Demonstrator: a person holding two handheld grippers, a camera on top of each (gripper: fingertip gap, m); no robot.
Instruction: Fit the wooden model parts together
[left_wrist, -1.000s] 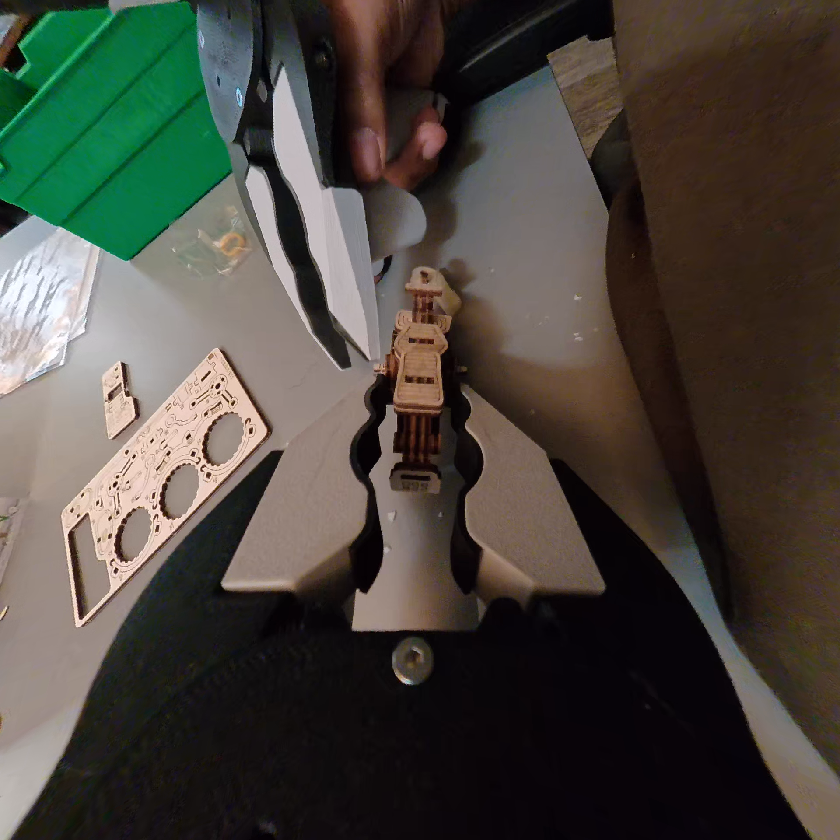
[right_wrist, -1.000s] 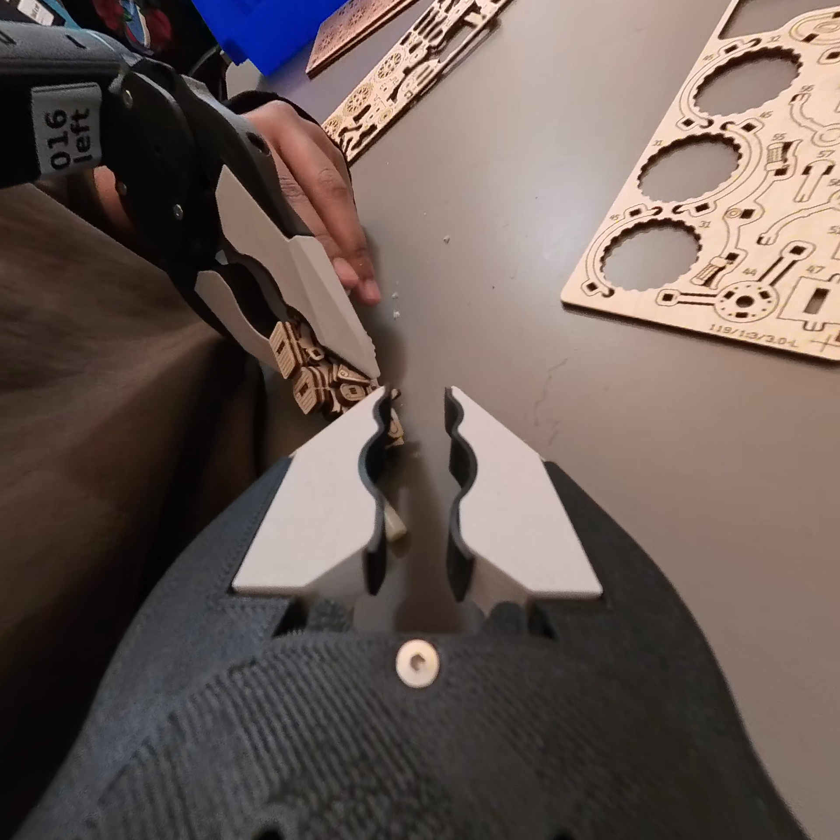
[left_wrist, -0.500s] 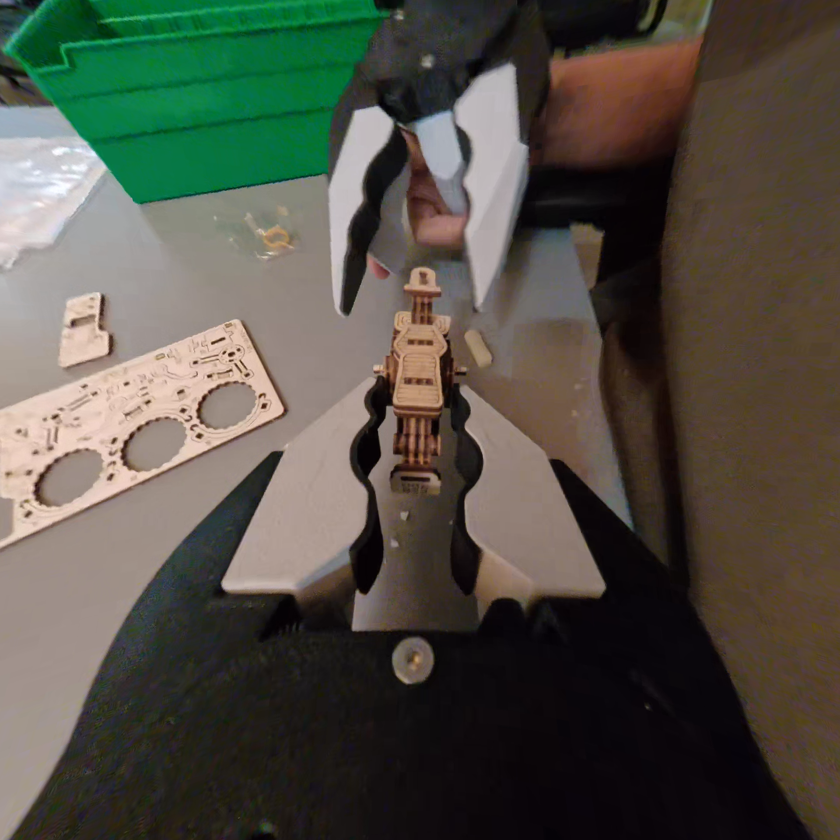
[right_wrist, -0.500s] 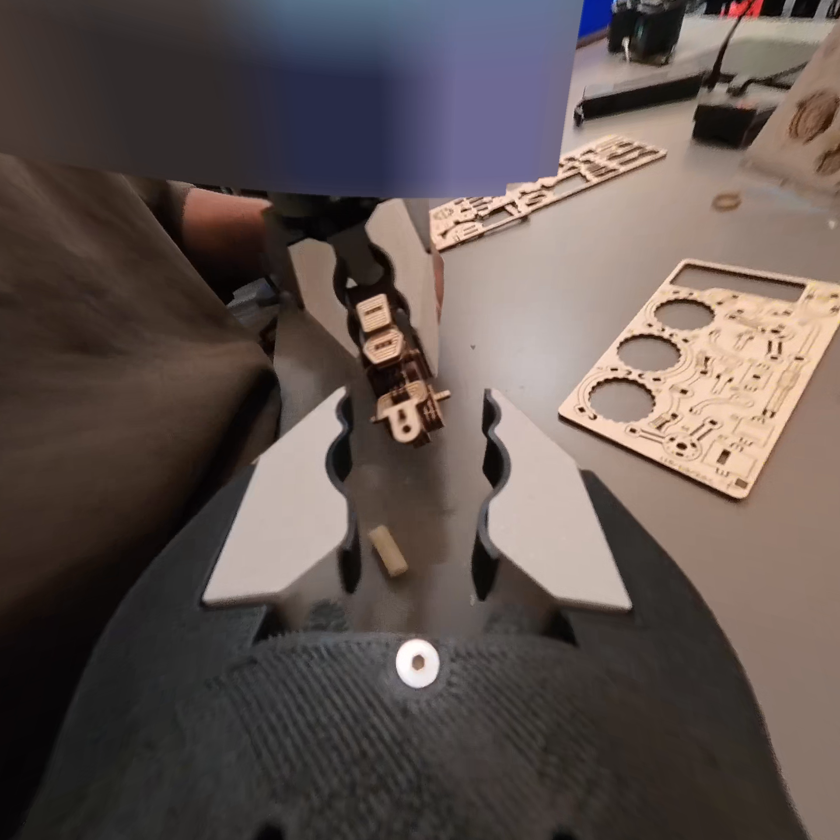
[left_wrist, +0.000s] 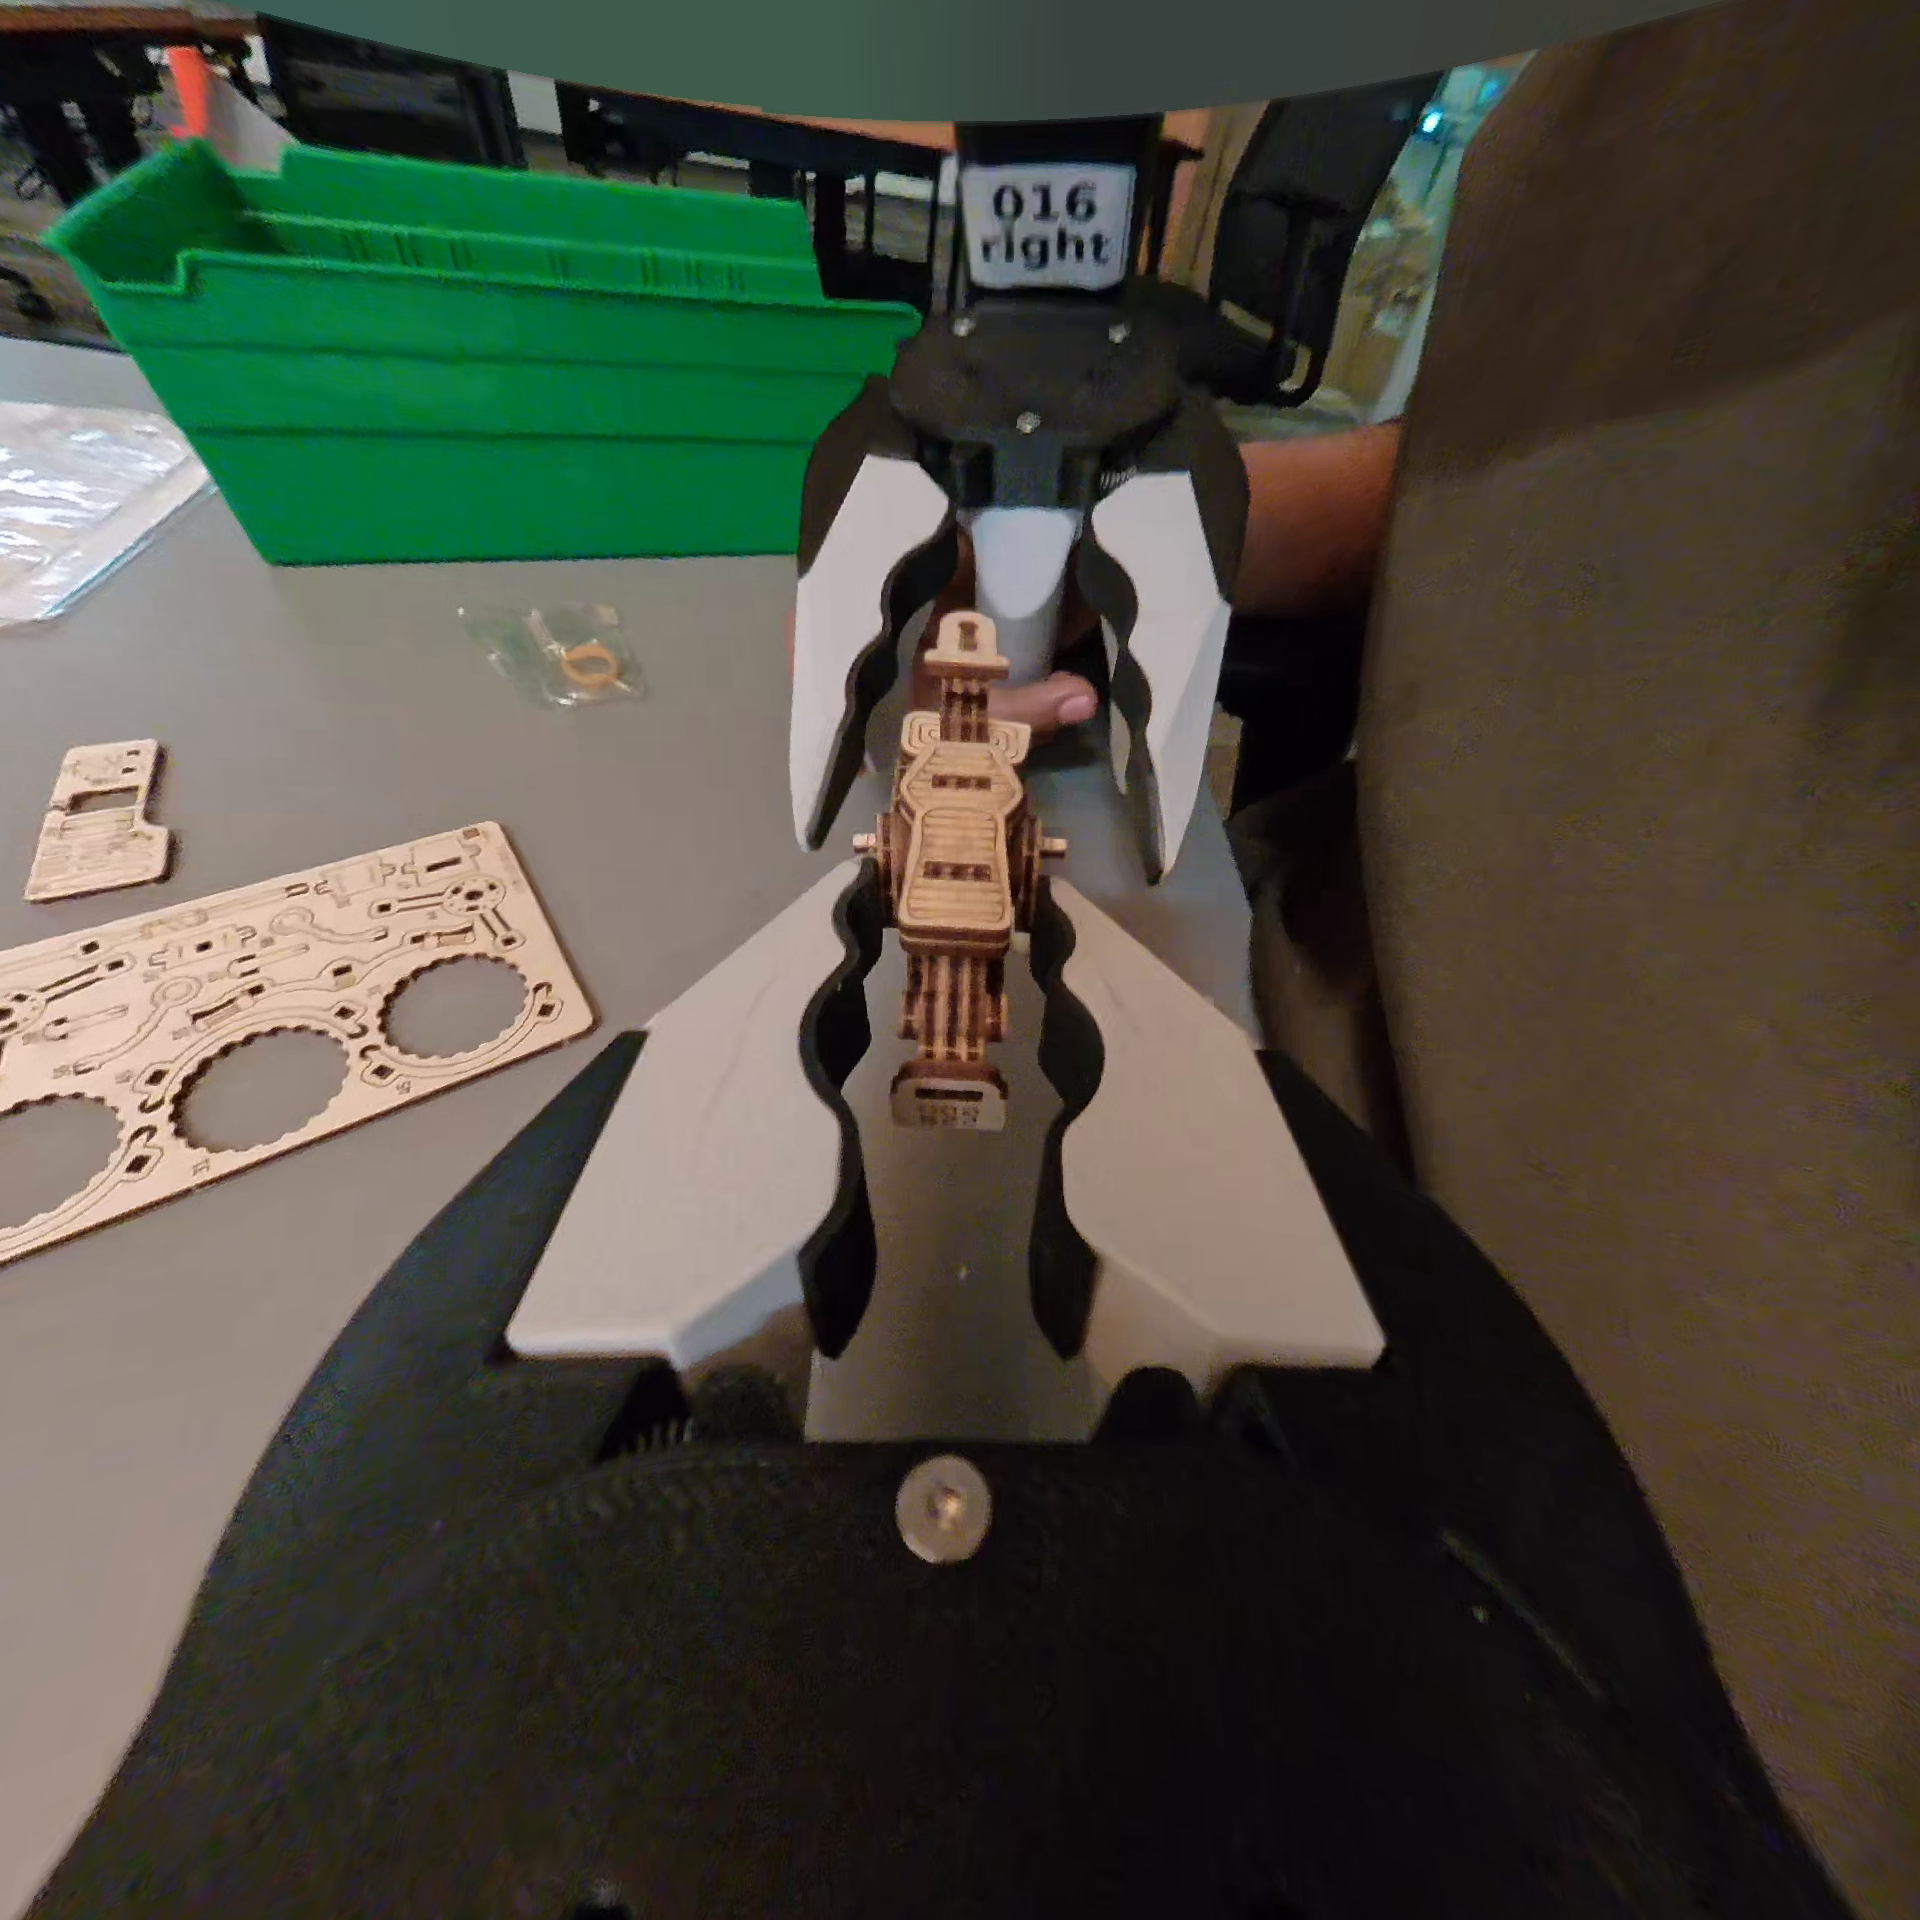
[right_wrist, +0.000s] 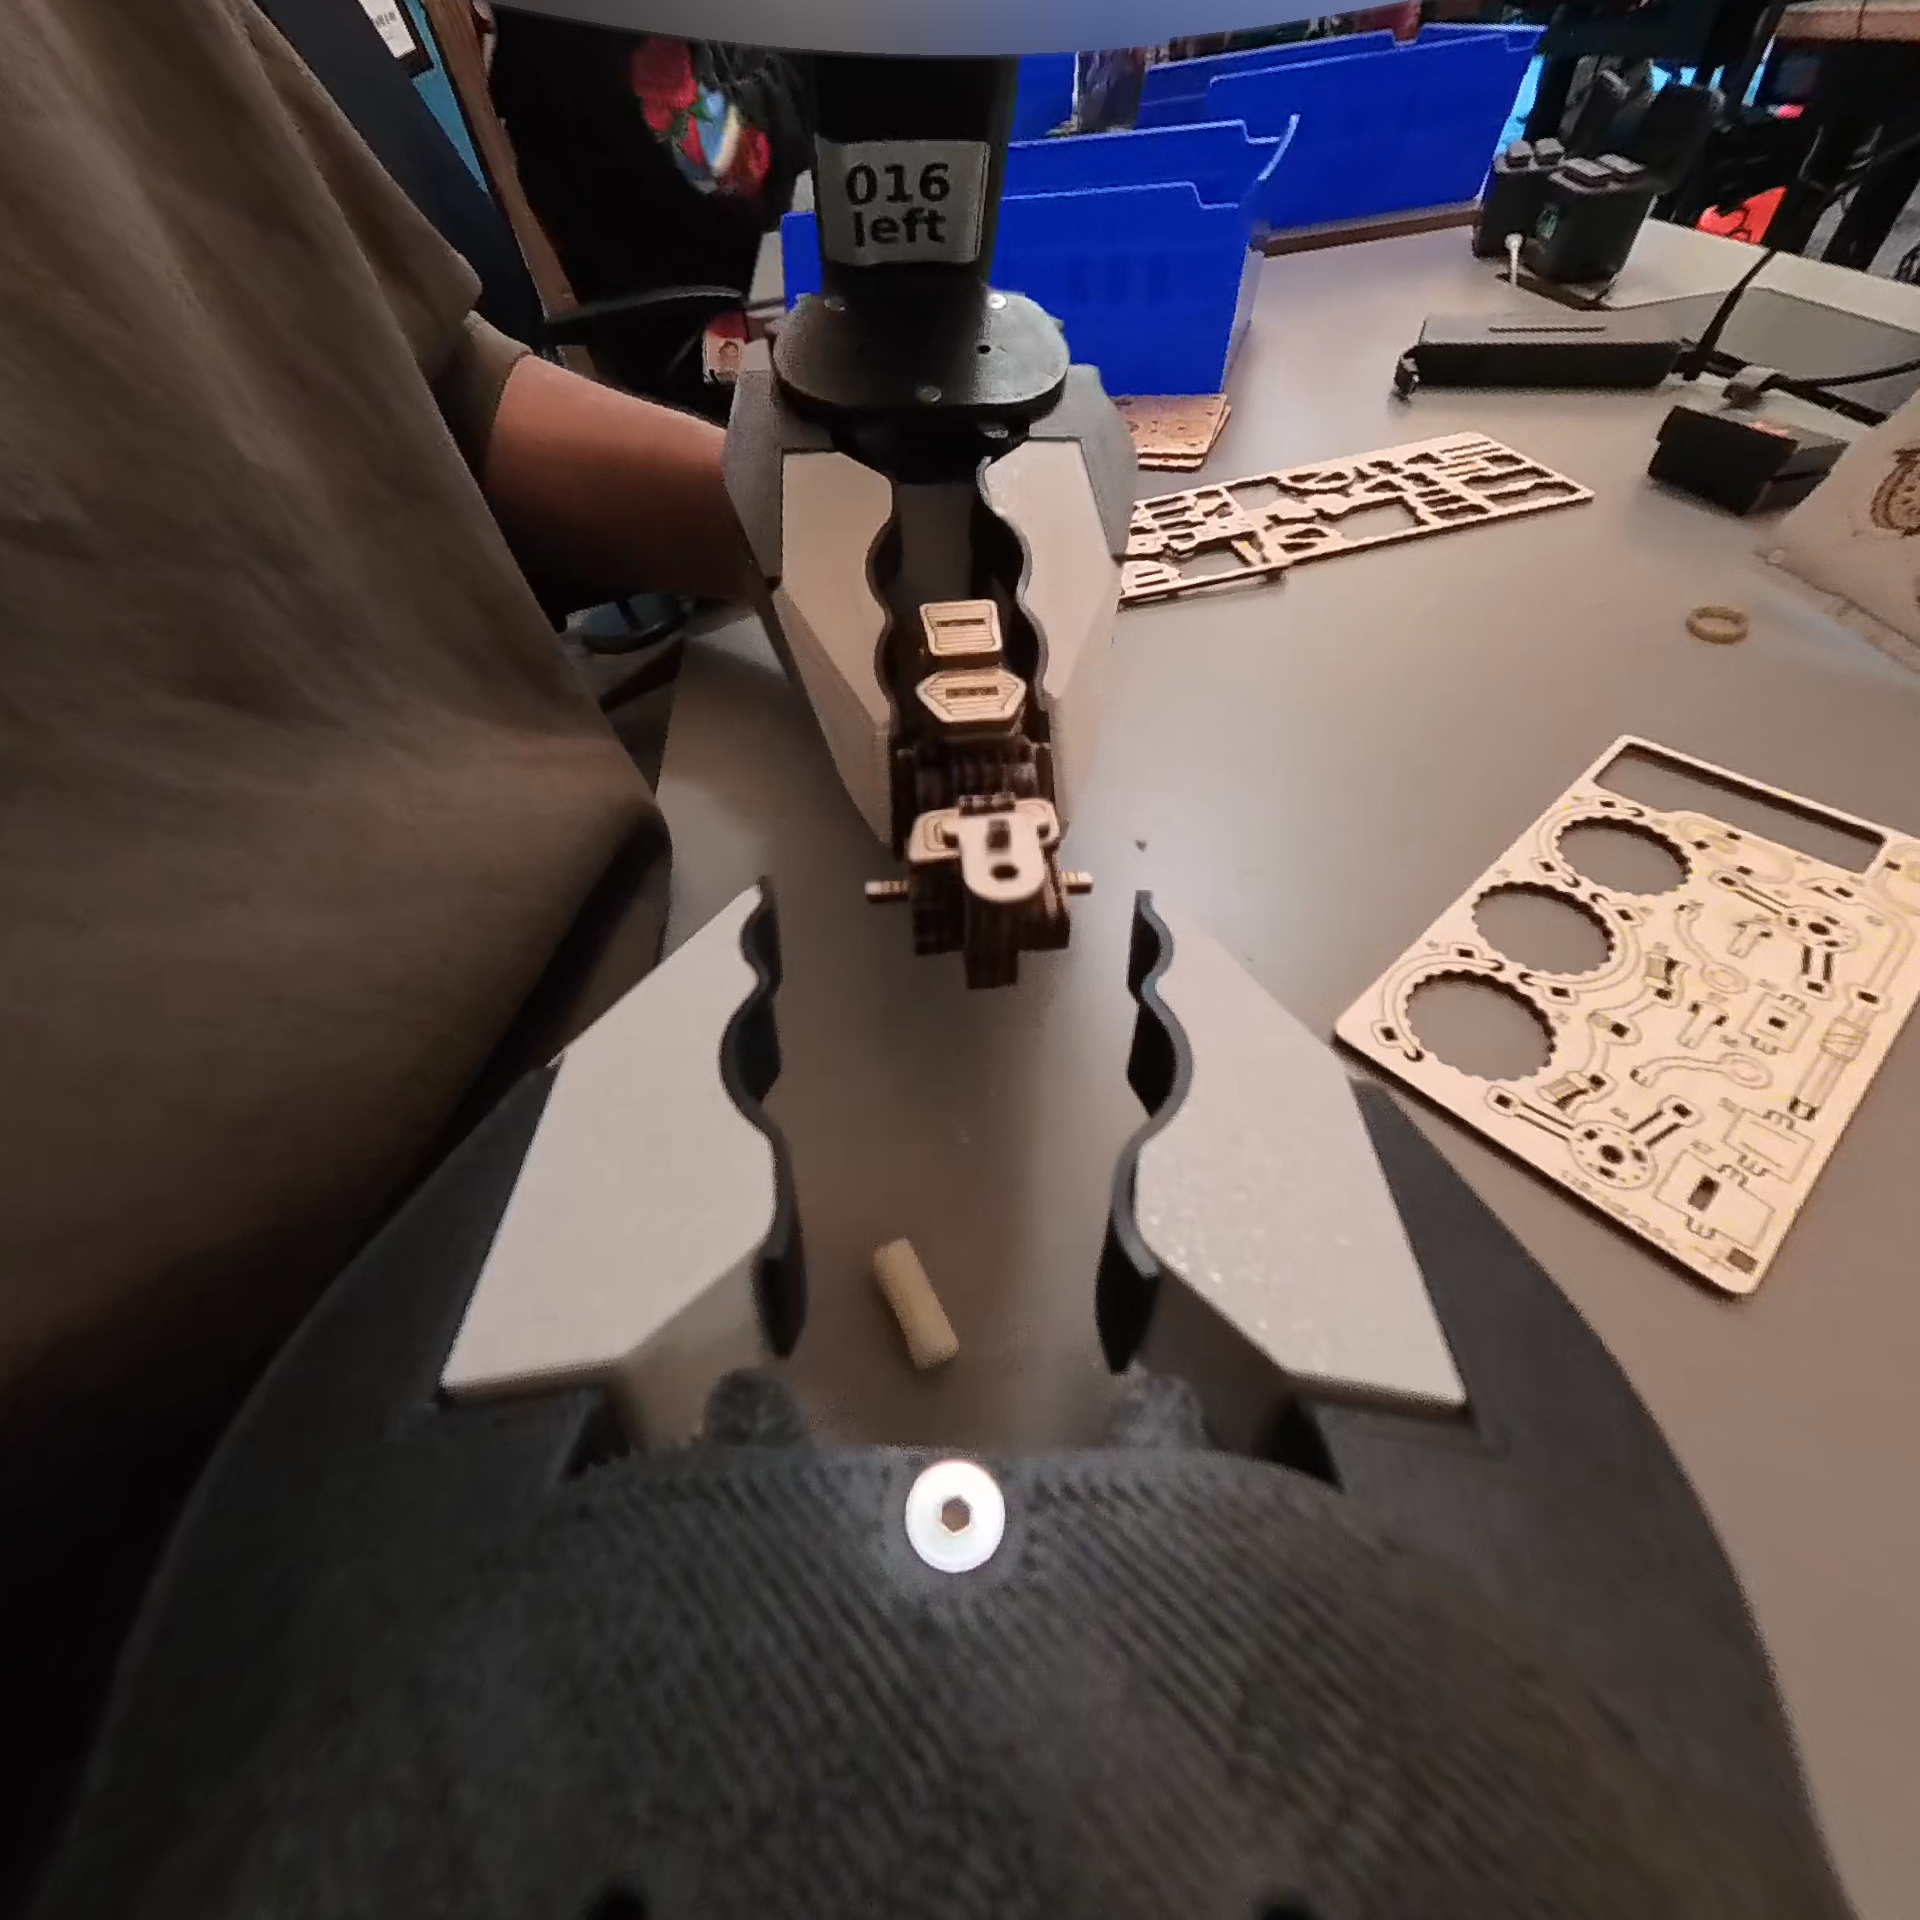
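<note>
The wooden model (left_wrist: 951, 883) is a slim laser-cut assembly of light and dark layers. My left gripper (left_wrist: 951, 894) is shut on its middle and holds it above the grey table (left_wrist: 364, 748). The model's front end points at my right gripper (left_wrist: 987, 852), which faces it, open and empty, with a finger on either side of the tip. In the right wrist view my right gripper (right_wrist: 954, 899) is open just short of the model (right_wrist: 982, 894), which is held by the left gripper (right_wrist: 971, 821). A small pale peg (right_wrist: 914, 1304) lies on the table between my right fingers.
A part sheet with round holes (left_wrist: 260, 1018) (right_wrist: 1662, 997) lies beside the grippers. A green bin (left_wrist: 499, 343), a small wooden piece (left_wrist: 99, 821) and a plastic bag (left_wrist: 566, 655) are farther off. Blue bins (right_wrist: 1122, 270), another sheet (right_wrist: 1351, 509) and the person's torso (right_wrist: 260, 623) surround the work area. The tips of both grippers are at nearly the same place. The small pale peg (right_wrist: 914, 1304) is about equally far from each gripper, around 9 cm.
My right gripper opened wide and drew back from the model, leaving the pale peg on the table. Both grippers tilted up to face each other. The left still holds the model.
</note>
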